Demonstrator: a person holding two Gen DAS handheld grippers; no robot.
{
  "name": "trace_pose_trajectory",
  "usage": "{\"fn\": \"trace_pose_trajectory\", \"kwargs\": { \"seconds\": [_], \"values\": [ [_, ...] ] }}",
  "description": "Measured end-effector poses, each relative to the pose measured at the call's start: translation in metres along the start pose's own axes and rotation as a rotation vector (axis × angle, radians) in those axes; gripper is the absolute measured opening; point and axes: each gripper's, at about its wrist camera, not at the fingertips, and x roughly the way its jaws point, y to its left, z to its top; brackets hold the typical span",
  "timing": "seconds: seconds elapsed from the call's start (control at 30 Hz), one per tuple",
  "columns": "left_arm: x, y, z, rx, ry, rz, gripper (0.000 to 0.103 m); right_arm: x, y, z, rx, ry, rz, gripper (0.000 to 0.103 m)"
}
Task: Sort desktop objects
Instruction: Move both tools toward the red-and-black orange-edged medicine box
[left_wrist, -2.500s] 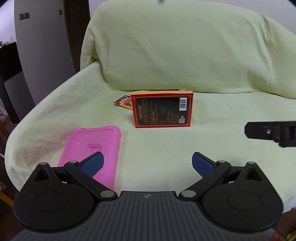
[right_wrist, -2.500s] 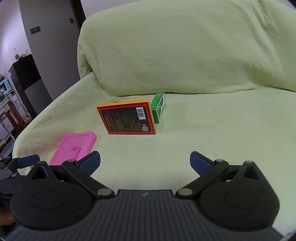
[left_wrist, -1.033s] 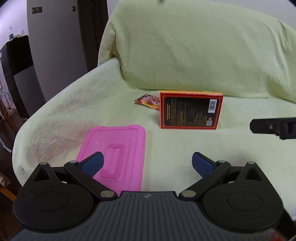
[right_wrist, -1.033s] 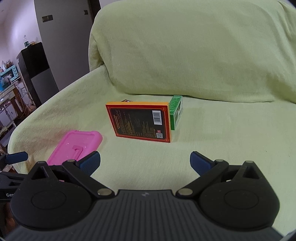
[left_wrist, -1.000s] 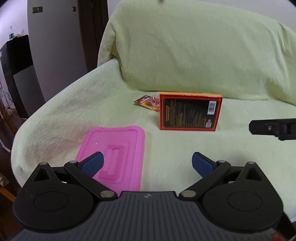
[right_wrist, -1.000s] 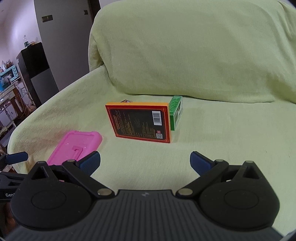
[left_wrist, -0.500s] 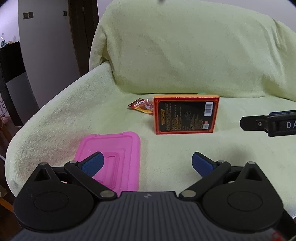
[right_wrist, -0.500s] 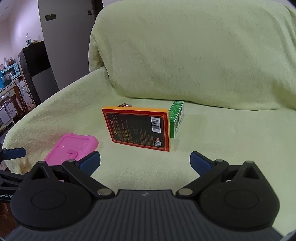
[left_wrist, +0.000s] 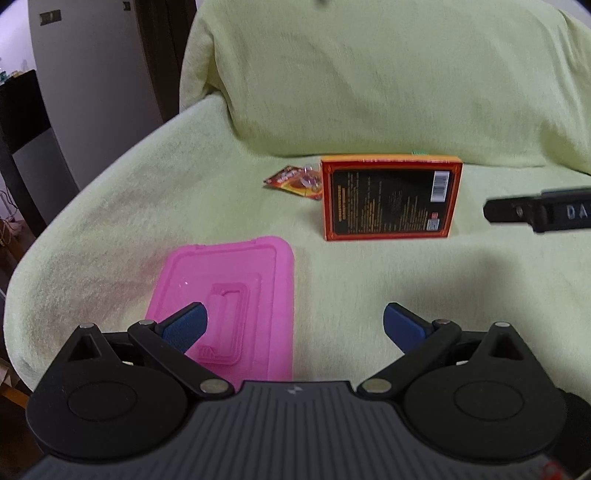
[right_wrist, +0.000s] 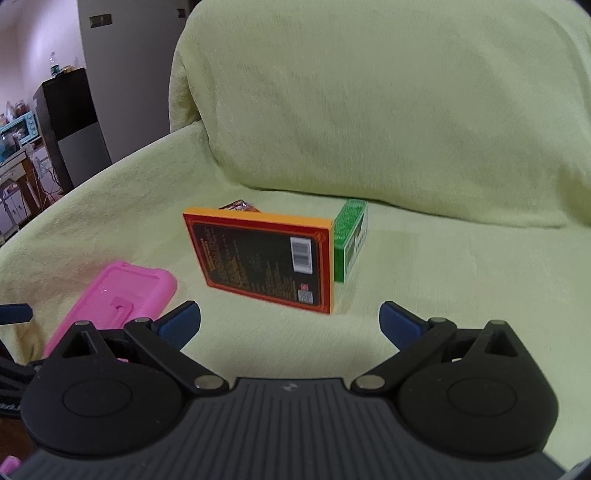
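Note:
An orange box with a black back panel stands upright on the sofa seat. Behind it a small green box stands on end, and a red snack packet lies at its left. A flat pink lid lies near the seat's front left. My left gripper hovers open over the lid's right edge, holding nothing. My right gripper is open and empty, just in front of the orange box. A black finger of the right gripper shows at the right of the left wrist view.
A pale green cover drapes the whole sofa, seat and backrest. The seat's rounded left edge drops off to the floor. Dark furniture and a shelf with small appliances stand in the room to the left.
Both grippers have moved closer to the objects. The orange box looms larger before the right gripper, and the pink lid sits more under the left gripper. Both jaws stayed open.

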Motion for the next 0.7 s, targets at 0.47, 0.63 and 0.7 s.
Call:
{"fn": "trace_pose_trajectory", "kwargs": {
  "seconds": [0.47, 0.63, 0.7],
  "values": [
    [0.026, 0.007, 0.009, -0.002, 0.005, -0.019, 0.102, 0.062, -0.021, 0.023, -0.180, -0.005, 0.071, 0.097],
    [0.037, 0.010, 0.016, 0.013, -0.009, -0.041, 0.102, 0.083, -0.022, 0.032, -0.230, 0.007, 0.091, 0.085],
    [0.043, 0.008, 0.018, 0.021, -0.010, -0.048, 0.102, 0.093, -0.022, 0.035, -0.252, 0.013, 0.097, 0.078]
  ]
}}
